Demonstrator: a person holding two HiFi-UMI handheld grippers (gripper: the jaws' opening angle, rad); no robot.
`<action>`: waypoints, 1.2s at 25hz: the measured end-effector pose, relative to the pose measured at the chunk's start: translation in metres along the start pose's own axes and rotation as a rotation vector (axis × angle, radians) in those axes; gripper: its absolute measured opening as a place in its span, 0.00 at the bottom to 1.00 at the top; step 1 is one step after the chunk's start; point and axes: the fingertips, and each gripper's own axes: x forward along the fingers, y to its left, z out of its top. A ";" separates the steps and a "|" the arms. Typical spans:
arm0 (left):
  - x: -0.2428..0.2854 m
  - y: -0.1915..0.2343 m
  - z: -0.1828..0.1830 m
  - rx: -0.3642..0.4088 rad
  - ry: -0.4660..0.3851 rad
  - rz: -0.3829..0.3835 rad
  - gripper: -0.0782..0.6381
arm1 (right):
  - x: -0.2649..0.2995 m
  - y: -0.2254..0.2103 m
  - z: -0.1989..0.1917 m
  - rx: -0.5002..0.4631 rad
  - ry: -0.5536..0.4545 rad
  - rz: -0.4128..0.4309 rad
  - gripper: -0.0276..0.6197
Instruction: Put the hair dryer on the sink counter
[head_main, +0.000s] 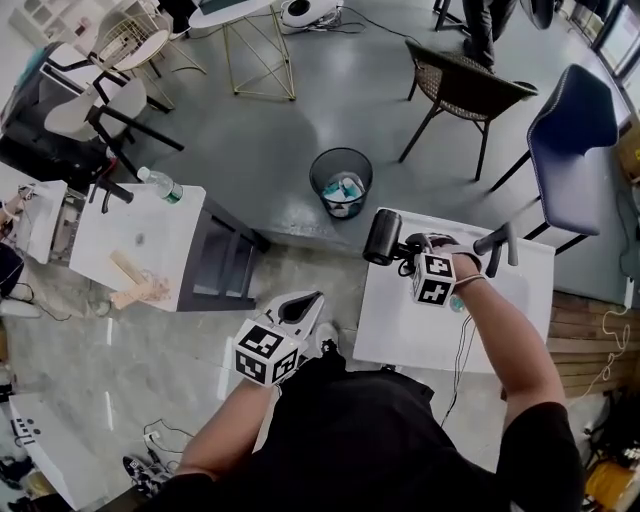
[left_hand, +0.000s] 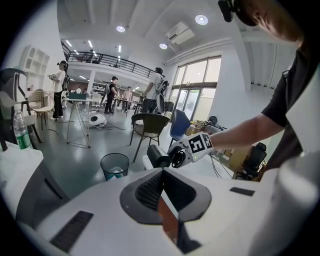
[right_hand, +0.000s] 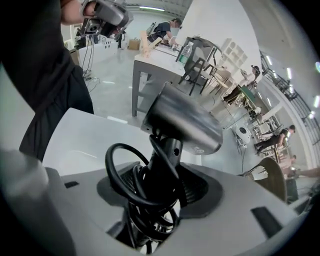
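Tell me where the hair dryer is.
Head view, right of centre: the hair dryer is held by the right gripper at the far-left corner of the white table, near the trash bin.

Right claw (right_hand: 162, 186) clamps tight; left claw (left_hand: 161, 194) closed.

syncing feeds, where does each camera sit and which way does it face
Head view: on the head, steeply down at white table; forearms, left gripper, right gripper.
Left gripper view: over its shut jaws toward hair dryer; right arm, torso.
Right gripper view: along jaws clamped on hair dryer; torso.
Shared: hair dryer in all.
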 end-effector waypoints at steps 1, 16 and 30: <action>-0.001 0.003 -0.002 -0.006 0.002 0.004 0.11 | 0.003 -0.004 -0.003 -0.024 0.013 -0.010 0.40; -0.008 0.013 -0.006 -0.058 -0.020 0.045 0.11 | 0.042 -0.018 -0.039 -0.238 0.065 -0.003 0.40; -0.005 0.004 -0.008 -0.069 -0.012 0.062 0.11 | 0.046 -0.019 -0.039 -0.253 0.030 0.062 0.43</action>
